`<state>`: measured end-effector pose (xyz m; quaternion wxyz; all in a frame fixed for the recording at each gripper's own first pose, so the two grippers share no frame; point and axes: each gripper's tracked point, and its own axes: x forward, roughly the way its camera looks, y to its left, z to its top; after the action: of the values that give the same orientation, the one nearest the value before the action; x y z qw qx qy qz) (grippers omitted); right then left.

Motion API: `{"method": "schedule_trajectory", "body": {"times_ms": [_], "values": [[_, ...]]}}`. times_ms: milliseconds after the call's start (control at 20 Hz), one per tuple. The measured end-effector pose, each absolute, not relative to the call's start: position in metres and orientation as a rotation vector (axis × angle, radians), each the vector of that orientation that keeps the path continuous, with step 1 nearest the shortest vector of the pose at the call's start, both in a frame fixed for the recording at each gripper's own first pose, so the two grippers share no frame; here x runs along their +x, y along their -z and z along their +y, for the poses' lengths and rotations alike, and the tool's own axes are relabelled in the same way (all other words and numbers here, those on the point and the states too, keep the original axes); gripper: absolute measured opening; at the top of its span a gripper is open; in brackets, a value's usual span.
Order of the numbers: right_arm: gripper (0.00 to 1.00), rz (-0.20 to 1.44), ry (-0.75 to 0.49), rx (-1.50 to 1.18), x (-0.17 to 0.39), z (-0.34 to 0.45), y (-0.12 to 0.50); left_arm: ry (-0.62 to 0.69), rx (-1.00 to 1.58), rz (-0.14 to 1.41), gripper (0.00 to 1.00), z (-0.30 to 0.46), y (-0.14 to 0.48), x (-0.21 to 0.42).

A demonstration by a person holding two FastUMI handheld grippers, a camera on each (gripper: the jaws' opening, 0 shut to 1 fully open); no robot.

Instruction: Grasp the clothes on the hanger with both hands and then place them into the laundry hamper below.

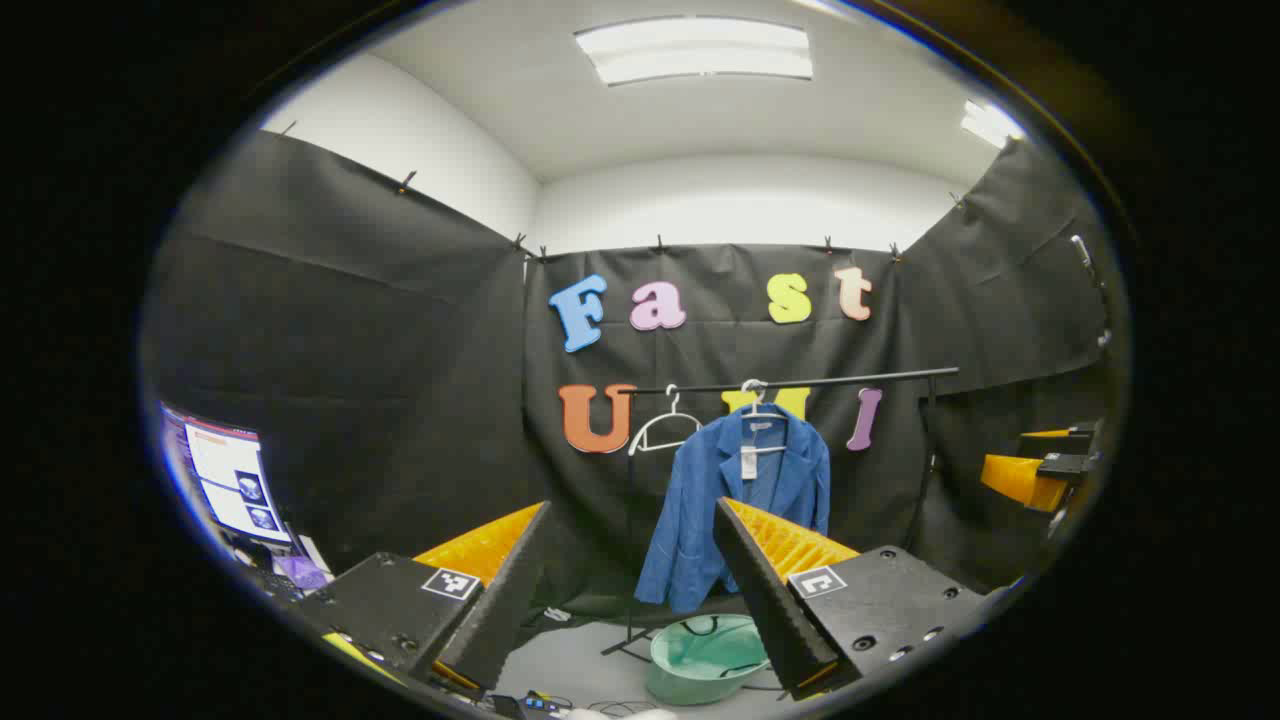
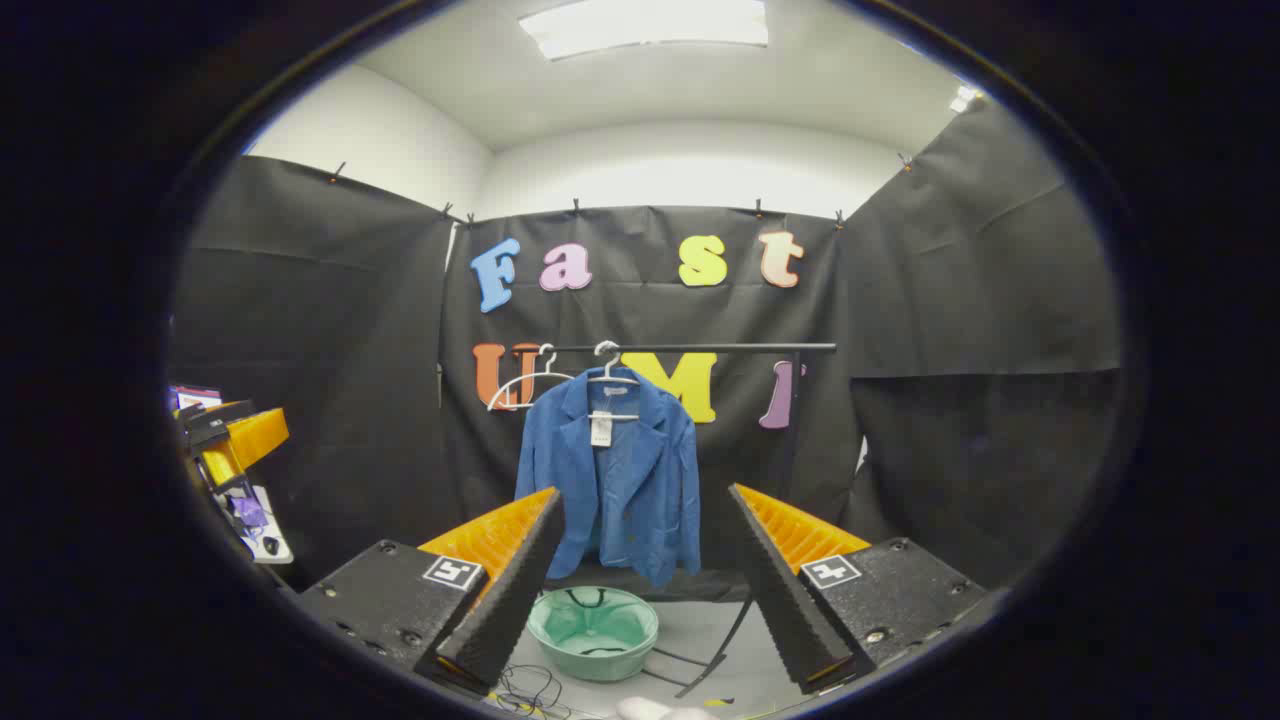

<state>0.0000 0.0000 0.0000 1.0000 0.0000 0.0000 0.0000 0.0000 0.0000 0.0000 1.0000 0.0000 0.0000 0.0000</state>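
Both tongs gape wide, well short of the blue jacket (image 2: 612,480) above the hamper (image 2: 592,618)

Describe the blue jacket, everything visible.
The blue jacket is a blazer-style garment with lapels, of a textured blue cloth. It hangs front-facing and open on a white hanger hooked over the black rail. A white tag dangles at the collar. The sleeves hang down at the sides and there looks to be a pocket low on the front. An empty white hanger hangs beside it. The green hamper sits on the floor below. Neither gripper touches it.
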Motion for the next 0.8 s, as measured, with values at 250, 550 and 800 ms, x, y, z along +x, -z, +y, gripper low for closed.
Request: {"method": "schedule_trajectory", "body": {"times_ms": [250,550,800], "values": [[1.0,0.002,0.013,0.004,0.01,-0.006,-0.001,0.038,-0.008,-0.007,1.0,-0.015,-0.003,0.011],[1.0,0.014,0.025,-0.001,0.046,-0.025,0.008,0.072,0.013,-0.006,1.0,-0.042,0.0,0.045],[1.0,0.046,0.009,0.008,0.113,-0.036,0.028,0.071,0.031,-0.025,1.0,-0.07,0.008,0.097]]}}
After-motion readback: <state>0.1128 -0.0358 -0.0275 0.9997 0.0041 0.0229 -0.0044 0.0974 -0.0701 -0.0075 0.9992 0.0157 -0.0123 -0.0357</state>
